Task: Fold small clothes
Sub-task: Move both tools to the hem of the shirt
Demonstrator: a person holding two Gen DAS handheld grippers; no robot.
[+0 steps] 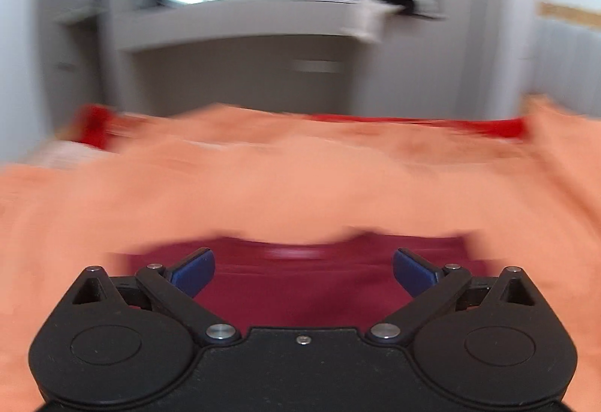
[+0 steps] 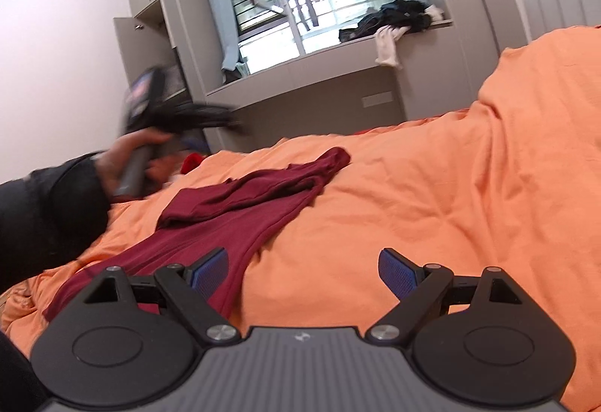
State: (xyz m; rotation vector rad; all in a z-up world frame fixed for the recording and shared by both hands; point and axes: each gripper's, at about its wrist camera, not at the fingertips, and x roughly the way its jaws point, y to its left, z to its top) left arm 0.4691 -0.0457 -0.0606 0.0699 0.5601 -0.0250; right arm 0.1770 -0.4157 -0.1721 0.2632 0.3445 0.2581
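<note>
Garment (image 2: pixel 240 201), dark red, lies partly folded on the orange bed (image 2: pixel 432 205). Left gripper (image 1: pixel 303 271) and right gripper (image 2: pixel 300 273) both have jaws released, holding nothing. A fold looks just laid; next likely calls for gripping a fresh edge near the right gripper.

I see open quilt (image 2: pixel 432 194) right of the garment (image 2: pixel 240 201); my right gripper (image 2: pixel 300 275) has a clear path there. On the left, the person's hand (image 2: pixel 127 164) and the left gripper (image 2: pixel 188 119) above the garment's far end block passage.
</note>
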